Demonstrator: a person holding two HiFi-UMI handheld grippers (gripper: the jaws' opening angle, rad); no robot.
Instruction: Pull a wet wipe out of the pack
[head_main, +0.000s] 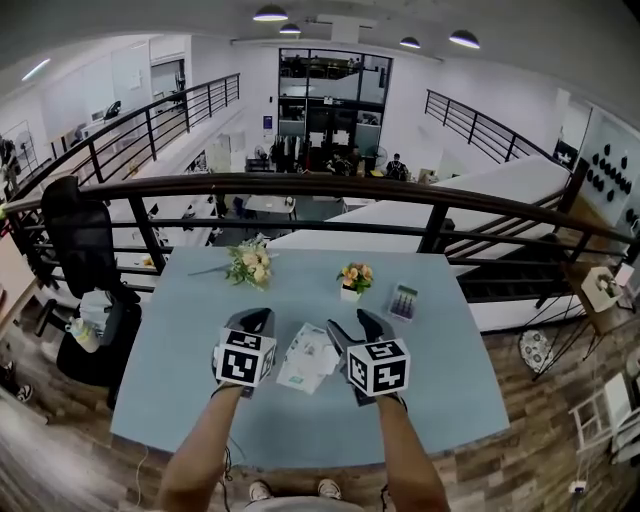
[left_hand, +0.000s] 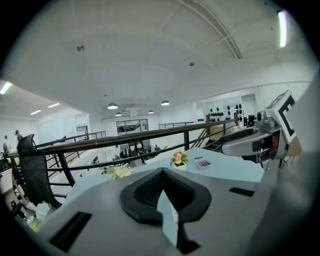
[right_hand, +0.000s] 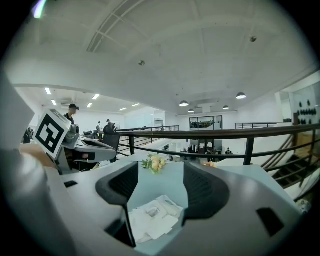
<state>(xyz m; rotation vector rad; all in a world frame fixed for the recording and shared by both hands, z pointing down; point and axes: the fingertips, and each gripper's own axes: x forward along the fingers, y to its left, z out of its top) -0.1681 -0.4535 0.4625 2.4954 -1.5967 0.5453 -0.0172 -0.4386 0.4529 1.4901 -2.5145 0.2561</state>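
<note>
The wet wipe pack (head_main: 310, 358) is white and crinkled and lies flat on the light blue table (head_main: 440, 380), between my two grippers. My left gripper (head_main: 254, 322) hovers just left of the pack with its jaws closed together and nothing seen held. In the left gripper view, the left gripper (left_hand: 161, 172) has pads that meet at the tips. My right gripper (head_main: 356, 328) is just right of the pack and open. The right gripper view shows the pack (right_hand: 152, 217) on the table below the spread jaws of the right gripper (right_hand: 160, 172).
A loose bouquet (head_main: 250, 265) and a small flower pot (head_main: 353, 280) sit toward the table's far edge, with a calculator (head_main: 403, 301) to their right. A black railing (head_main: 320, 186) runs behind the table. A black chair (head_main: 80, 250) stands at the left.
</note>
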